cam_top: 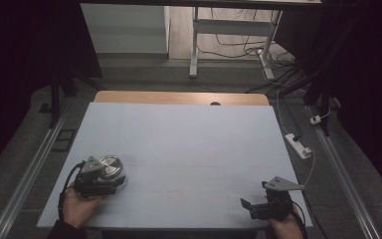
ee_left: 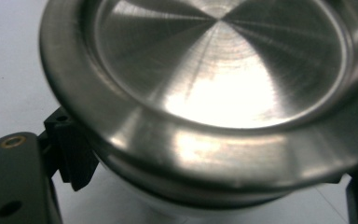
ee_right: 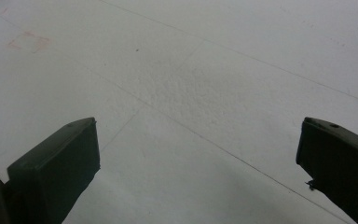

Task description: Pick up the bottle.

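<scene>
The left gripper (cam_top: 110, 183) is clamped on a round steel-lidded container (cam_top: 111, 168) with a white body, standing upright near the left front corner of the white table top (cam_top: 189, 144); in the left gripper view its 2 black jaws press the body just under the brushed lid's rim. The right gripper (cam_top: 251, 205) rests near the right front corner, jaws spread apart over bare surface, grasping nothing.

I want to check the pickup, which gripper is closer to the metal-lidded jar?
Left. The left gripper is closed around the jar below its lid. The right gripper sits open, far across the table.
</scene>
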Available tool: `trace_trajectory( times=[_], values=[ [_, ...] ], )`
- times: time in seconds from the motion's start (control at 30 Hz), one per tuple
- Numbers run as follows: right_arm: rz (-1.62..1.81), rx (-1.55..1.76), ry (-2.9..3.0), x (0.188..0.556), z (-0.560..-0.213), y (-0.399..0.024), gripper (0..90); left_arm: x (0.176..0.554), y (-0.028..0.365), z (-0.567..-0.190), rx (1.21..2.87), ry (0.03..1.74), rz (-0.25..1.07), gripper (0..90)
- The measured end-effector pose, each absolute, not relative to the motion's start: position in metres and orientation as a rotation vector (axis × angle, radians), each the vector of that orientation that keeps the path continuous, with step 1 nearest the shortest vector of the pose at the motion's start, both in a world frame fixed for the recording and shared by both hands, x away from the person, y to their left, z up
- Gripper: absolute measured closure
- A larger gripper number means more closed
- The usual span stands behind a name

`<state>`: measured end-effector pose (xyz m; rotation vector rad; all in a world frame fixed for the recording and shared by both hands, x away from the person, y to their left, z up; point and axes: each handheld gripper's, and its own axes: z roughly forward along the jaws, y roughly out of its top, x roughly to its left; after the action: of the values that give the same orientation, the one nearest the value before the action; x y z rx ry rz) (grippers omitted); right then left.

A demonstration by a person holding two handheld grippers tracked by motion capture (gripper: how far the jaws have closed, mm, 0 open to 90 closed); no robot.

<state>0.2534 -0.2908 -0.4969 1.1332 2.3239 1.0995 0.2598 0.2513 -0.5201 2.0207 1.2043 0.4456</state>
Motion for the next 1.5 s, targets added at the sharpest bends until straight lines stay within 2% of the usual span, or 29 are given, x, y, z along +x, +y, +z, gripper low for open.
trace_trajectory(
  times=[0.47, 0.87, 1.5],
  values=[
    [1.106, 1.135, 2.325, 0.254, -0.497, -0.291, 0.0, 0.256, 0.239, -0.497, 2.052, 1.093, 0.435, 15.0],
    [1.115, 1.14, 2.319, 0.253, -0.497, -0.292, 0.0, 0.27, 0.213, -0.467, 2.092, 0.944, 0.375, 15.0],
    [1.132, 1.143, 2.315, 0.253, -0.496, -0.293, 0.0, 0.3, 0.15, -0.434, 2.135, 0.746, 0.309, 15.1]
  ],
)
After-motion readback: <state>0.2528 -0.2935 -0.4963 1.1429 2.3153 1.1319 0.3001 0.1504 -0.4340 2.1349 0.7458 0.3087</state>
